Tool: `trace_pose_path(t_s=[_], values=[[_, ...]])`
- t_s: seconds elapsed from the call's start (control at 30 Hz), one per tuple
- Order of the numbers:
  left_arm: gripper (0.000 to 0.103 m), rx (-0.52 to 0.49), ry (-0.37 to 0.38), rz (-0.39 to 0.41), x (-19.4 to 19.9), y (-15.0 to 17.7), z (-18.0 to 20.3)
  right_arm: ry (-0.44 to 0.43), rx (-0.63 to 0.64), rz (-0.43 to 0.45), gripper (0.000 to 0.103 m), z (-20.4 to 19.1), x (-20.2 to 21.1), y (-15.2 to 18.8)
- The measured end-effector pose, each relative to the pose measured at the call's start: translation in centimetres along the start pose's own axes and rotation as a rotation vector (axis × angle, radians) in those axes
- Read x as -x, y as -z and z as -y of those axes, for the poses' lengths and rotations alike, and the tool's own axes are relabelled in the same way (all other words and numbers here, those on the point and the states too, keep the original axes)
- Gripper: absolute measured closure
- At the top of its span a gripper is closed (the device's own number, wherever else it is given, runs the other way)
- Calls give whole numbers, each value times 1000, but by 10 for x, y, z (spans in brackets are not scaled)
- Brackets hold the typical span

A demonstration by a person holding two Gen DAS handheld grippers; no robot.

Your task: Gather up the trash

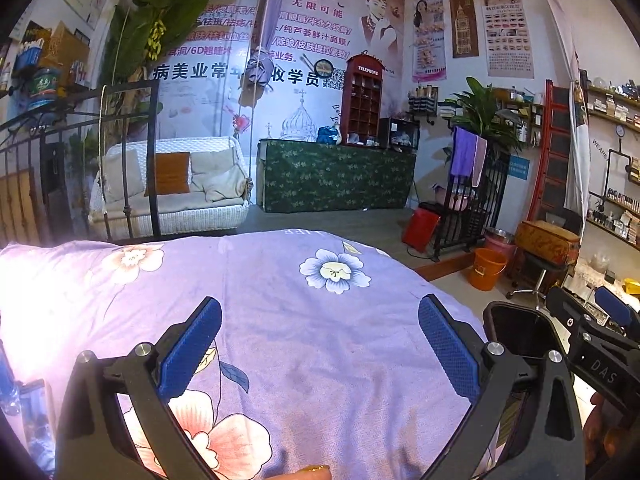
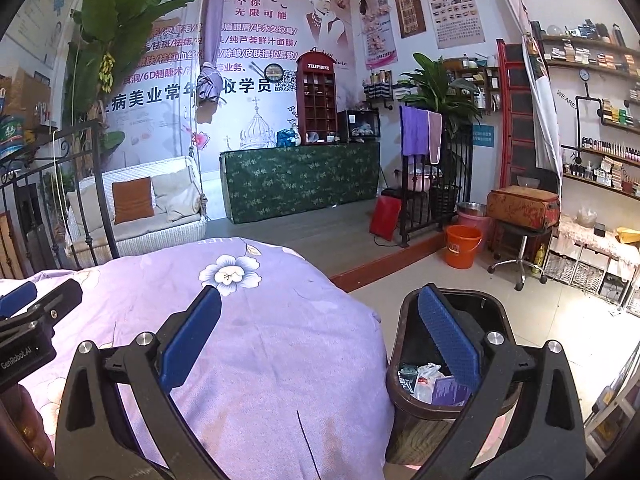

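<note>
L gripper point(image 1: 320, 354) is spread wide w/ nothing between its blue pads, hanging over the purple floral bedspread point(image 1: 280, 320) near the bed's right edge. R gripper point(image 2: 320, 344) is also spread wide and empty; its left finger sits over the bedspread's right edge, its right finger over the mouth of the dark brown trash bin point(image 2: 404, 412). The bin stands on the tile floor just beside the bed's right side. Inside it: crumpled white wrappers point(image 2: 426, 378) and a purple packet point(image 2: 450, 390), lying at the bottom. No trash shows on the bedspread in either view. Orange bucket point(image 2: 462, 246) stands well apart from the bin, near a black metal railing point(image 2: 436, 184).
</note>
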State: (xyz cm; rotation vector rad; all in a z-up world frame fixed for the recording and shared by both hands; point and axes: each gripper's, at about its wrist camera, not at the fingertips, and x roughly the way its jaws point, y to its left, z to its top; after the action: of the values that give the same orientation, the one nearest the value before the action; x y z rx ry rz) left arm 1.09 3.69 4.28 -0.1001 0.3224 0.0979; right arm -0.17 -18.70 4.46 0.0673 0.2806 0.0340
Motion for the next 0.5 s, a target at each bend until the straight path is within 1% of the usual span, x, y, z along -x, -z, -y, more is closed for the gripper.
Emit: trace_pose_path(t_s=[0.5], values=[[6,10,8,-6,0,3,-3,5,-4,-9,6,2,-1,1]])
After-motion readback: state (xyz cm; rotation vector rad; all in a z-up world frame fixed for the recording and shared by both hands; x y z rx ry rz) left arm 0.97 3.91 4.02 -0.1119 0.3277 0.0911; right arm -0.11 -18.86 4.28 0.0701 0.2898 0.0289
